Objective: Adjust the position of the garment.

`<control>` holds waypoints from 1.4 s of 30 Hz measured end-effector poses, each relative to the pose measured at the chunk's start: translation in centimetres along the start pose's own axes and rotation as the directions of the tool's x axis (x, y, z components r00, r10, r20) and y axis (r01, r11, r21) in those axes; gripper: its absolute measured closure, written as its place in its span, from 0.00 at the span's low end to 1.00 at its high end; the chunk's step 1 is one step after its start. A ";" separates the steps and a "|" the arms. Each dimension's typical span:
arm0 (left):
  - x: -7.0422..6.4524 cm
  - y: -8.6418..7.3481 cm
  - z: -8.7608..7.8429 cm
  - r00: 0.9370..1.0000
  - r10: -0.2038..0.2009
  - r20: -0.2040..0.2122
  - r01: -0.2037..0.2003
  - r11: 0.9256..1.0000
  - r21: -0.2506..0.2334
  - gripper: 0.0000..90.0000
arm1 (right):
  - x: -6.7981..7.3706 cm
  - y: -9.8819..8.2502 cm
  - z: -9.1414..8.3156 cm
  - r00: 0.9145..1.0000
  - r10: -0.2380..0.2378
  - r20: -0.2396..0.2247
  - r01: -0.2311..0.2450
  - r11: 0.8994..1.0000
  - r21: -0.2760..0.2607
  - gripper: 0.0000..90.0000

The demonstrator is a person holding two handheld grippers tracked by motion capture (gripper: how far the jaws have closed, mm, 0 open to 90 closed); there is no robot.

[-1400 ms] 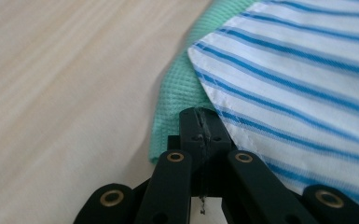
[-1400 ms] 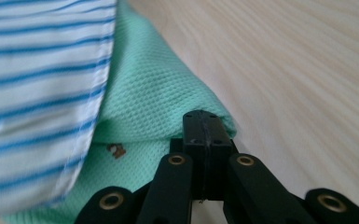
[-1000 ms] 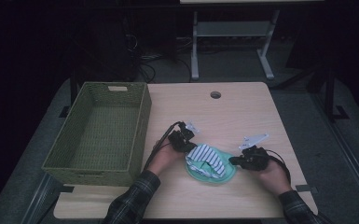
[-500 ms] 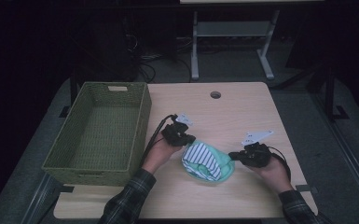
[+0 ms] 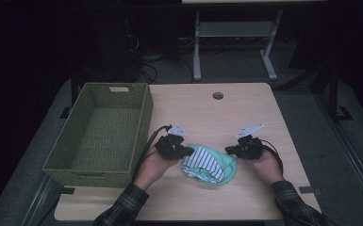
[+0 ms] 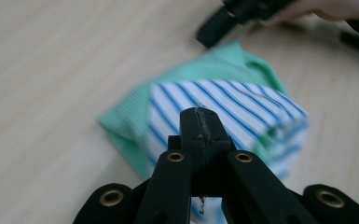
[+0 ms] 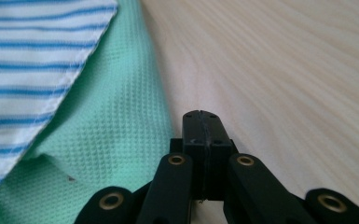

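My left gripper and right gripper are both clenched and grasp nothing, flanking the folded striped-and-green cloth on the table. I should press its edges flat evenly before moving it toward the basket.

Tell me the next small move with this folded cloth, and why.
Probably open the right gripper and bring its jaws onto the green cloth: both grippers' jaws are shut, the right one beside the cloth's edge on bare table, and the left gripper is at the striped side.
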State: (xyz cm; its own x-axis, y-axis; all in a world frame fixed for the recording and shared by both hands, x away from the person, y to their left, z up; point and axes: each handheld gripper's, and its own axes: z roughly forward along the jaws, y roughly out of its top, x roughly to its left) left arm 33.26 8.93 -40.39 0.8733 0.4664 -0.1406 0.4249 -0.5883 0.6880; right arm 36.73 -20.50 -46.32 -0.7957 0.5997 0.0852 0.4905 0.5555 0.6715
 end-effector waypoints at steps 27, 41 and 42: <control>-0.7 -2.0 4.0 0.995 0.080 -0.063 -0.070 0.986 0.155 0.98 | 3.7 -2.9 -2.1 0.997 -0.052 -0.050 0.054 0.998 0.038 1.00; -1.1 -0.1 4.0 0.986 0.165 0.029 -0.167 0.975 0.150 0.67 | 0.8 -4.1 -3.6 0.994 0.061 0.092 -0.056 0.997 -0.057 0.48; -1.3 -0.2 4.4 0.987 0.159 0.031 -0.162 0.976 0.145 0.62 | 0.6 -4.2 -3.6 0.992 0.077 0.102 -0.071 0.996 -0.061 0.43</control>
State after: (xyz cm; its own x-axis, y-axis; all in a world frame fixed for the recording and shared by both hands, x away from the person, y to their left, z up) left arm 33.08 5.51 -43.45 0.9366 0.3466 -0.0513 0.3082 -0.7452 0.5914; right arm 32.90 -24.52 -46.48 -0.7151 0.6963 0.0612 0.5234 0.4753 0.7072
